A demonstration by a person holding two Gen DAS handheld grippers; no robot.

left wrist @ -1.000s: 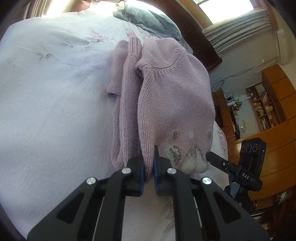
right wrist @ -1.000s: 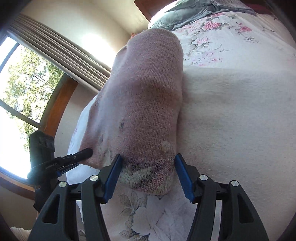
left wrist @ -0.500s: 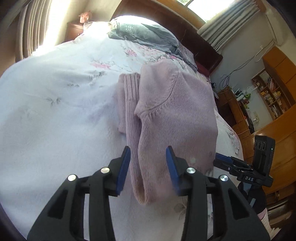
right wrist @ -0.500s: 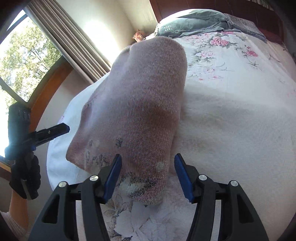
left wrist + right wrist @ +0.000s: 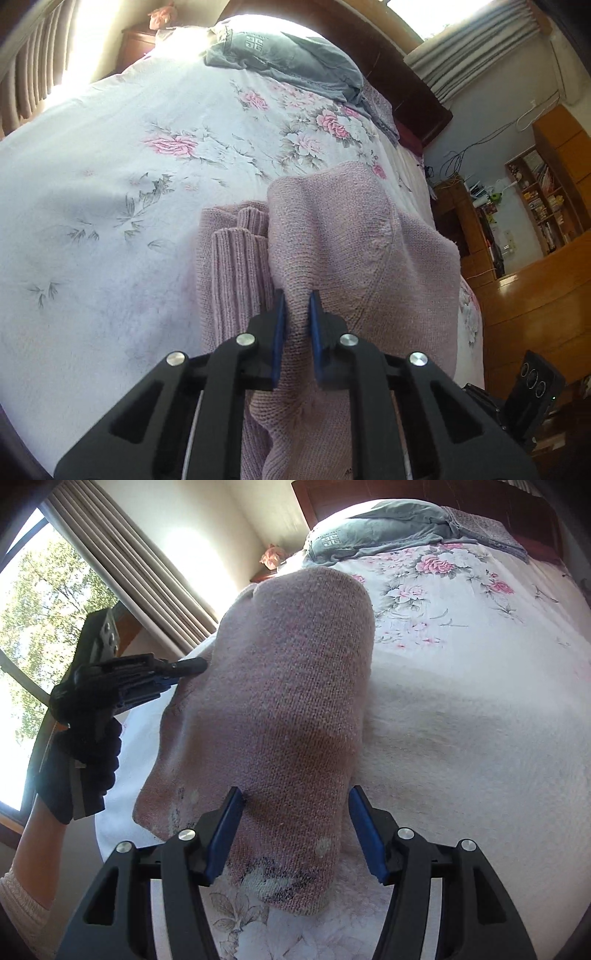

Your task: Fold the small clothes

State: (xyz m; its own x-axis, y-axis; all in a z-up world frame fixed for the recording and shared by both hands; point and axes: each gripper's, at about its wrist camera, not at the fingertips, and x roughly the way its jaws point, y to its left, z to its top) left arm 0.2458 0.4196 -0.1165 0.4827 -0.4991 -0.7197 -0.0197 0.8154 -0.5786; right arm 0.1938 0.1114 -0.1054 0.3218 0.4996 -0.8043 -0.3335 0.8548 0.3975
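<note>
A small pink knitted sweater (image 5: 343, 251) lies partly folded on the floral bedspread (image 5: 110, 221), its ribbed sleeve (image 5: 236, 266) tucked along its left side. My left gripper (image 5: 295, 314) is shut on a pinched fold at the sweater's left edge. In the right wrist view the same pink sweater (image 5: 288, 701) fills the middle, with a dark patterned hem near the camera. My right gripper (image 5: 295, 823) stands open, its blue pads either side of the sweater's near right end. The left gripper (image 5: 184, 666), held by a gloved hand, bites the sweater's left edge.
A grey garment (image 5: 280, 59) and a pink knitted item (image 5: 380, 107) lie near the headboard (image 5: 406, 85). Curtains and a window (image 5: 44, 602) are to the left of the bed. Wooden cabinets and shelves (image 5: 535, 206) stand to the right. White bedspread (image 5: 480, 720) spreads to the right of the sweater.
My left gripper opened half a second ago, moved further up the sweater's left side and shut again on a fold there. The right gripper stayed open around the hem end.
</note>
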